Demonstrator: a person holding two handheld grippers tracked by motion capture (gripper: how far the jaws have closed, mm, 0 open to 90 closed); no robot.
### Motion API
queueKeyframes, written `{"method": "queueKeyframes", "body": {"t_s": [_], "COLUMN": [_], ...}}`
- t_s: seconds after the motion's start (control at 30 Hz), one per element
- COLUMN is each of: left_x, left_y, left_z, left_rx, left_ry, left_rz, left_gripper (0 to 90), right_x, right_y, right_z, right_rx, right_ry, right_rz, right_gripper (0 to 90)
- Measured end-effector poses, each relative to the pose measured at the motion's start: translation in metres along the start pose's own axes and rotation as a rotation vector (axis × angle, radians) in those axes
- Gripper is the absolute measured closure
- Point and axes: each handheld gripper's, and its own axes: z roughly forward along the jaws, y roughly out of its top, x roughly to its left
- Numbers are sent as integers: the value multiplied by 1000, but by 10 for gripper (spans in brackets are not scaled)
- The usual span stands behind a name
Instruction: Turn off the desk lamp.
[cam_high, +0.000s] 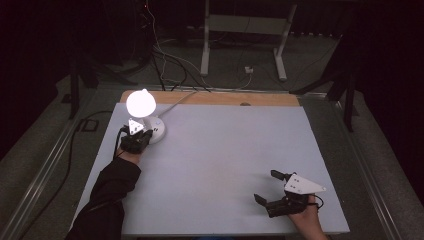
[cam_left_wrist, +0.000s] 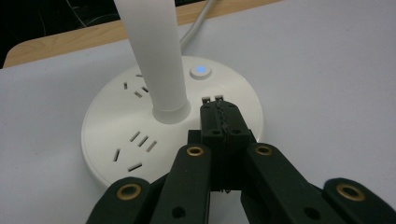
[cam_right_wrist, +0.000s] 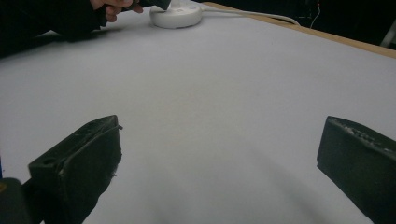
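A white desk lamp stands at the table's far left, its head (cam_high: 140, 103) glowing brightly. Its round white base (cam_left_wrist: 173, 126) carries several socket slots, a white stem (cam_left_wrist: 156, 56) and a small button (cam_left_wrist: 200, 71) lit blue. My left gripper (cam_left_wrist: 219, 108) hovers over the base just below that button, jaws pressed together with nothing between them. From above, the left gripper (cam_high: 145, 134) sits at the base's near left edge. My right gripper (cam_high: 267, 186) rests near the table's front right, jaws wide apart and empty, with bare table between its fingers (cam_right_wrist: 79, 158).
A white cable (cam_high: 175, 101) runs from the lamp base (cam_high: 156, 130) over the wooden back edge (cam_high: 215, 97) of the table. The white table sheet (cam_high: 225, 150) is bare between the two hands. Beyond the table, cables and a white frame stand on a dark floor.
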Motion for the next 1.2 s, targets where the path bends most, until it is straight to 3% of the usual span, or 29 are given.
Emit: {"method": "queueKeyframes", "body": {"t_s": [0.57,0.7,0.83,1.03,1.2], "left_x": [1,-5,-8,-10,-15], "left_y": [1,12,17,25,27], "left_z": [0,-12,-19,-39,-49], "left_rx": [2,-40,-44,-63,-70], "left_ry": [-15,-27,-47,-92,-97], "left_rz": [4,-15,-27,-50,-50], "left_gripper": [900,900,899,819,703], "right_x": [1,-1,1,0,0], "right_y": [0,0,1,0,1], "right_z": [0,-1,-1,-1,-2], "right_rx": [4,1,-1,1,-2], "right_ry": [1,-1,0,-1,1], "right_rz": [-4,-2,-10,-5,-7], "right_gripper": [0,0,0,0,0]}}
